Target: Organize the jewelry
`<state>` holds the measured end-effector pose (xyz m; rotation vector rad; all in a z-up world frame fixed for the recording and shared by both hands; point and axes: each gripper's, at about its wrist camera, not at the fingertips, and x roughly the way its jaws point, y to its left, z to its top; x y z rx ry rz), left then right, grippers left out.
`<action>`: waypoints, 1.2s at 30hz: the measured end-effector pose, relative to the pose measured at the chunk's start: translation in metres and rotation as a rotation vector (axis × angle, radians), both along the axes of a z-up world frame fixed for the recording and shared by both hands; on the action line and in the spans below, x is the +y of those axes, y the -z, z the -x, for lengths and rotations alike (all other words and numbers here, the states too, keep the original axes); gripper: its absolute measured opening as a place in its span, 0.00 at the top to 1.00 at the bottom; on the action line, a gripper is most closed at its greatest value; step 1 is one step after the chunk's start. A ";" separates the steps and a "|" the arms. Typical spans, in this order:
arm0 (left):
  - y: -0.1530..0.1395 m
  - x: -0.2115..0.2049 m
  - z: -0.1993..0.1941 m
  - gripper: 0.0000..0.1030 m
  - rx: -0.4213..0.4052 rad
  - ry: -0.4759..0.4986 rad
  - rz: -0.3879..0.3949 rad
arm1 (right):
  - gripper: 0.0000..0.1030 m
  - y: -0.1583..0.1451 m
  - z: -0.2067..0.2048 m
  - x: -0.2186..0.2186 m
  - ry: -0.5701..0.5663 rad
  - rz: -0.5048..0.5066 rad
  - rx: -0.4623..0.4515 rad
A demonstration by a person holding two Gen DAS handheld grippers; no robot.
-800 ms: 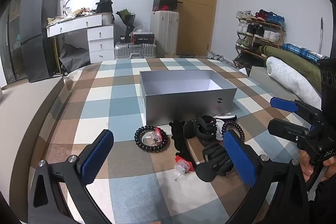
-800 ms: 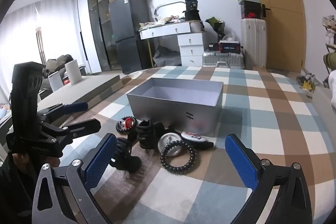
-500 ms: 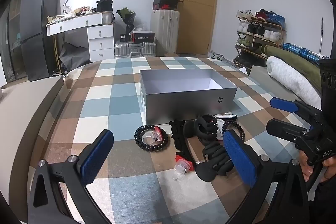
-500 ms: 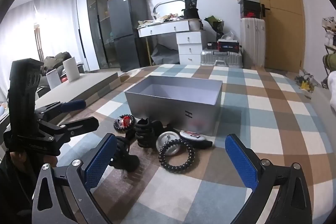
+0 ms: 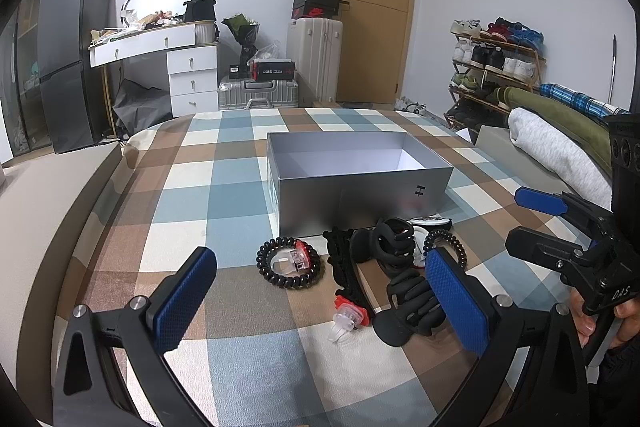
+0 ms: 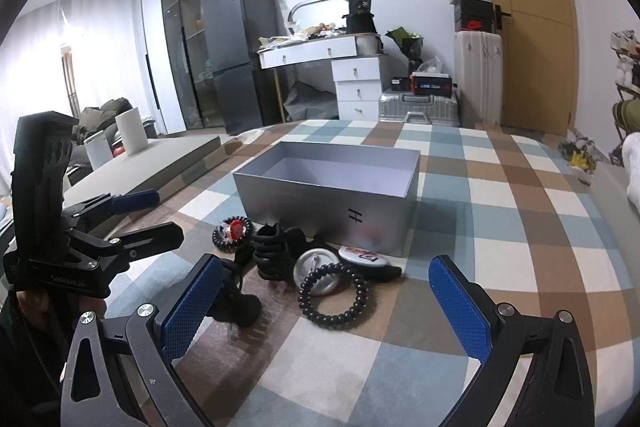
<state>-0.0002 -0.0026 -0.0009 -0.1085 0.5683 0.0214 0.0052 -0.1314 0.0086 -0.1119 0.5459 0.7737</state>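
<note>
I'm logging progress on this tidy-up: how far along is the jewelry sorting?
Nothing looks done: the grey box shows only bare floor inside. Nothing is in hand; the left gripper and right gripper hang open. Left to do: the coil bands, black claw clips and badges lying before it.

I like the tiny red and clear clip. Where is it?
In the left wrist view, the small red and clear clip lies on the checked cloth, nearest the camera, just left of the big black claw clip and in front of the grey box.
</note>
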 end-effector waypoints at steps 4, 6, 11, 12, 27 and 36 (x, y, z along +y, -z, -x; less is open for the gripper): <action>0.001 0.003 0.000 0.01 0.003 0.001 0.002 | 0.00 0.001 -0.001 0.001 -0.001 0.003 0.001; 0.002 0.004 0.000 0.01 0.005 0.000 0.004 | 0.00 0.001 -0.001 0.001 0.002 0.009 0.003; 0.002 0.005 0.000 0.01 0.005 0.000 0.006 | 0.00 0.001 -0.002 0.002 0.008 0.011 0.007; 0.002 0.005 0.000 0.01 0.006 0.000 0.006 | 0.00 0.001 -0.002 0.002 0.008 0.012 0.008; 0.002 0.006 0.000 0.01 0.009 -0.004 0.011 | 0.00 0.002 -0.003 0.002 0.014 0.019 0.008; 0.001 0.007 0.000 0.01 0.010 -0.003 0.010 | 0.00 0.002 -0.003 0.002 0.018 0.024 0.010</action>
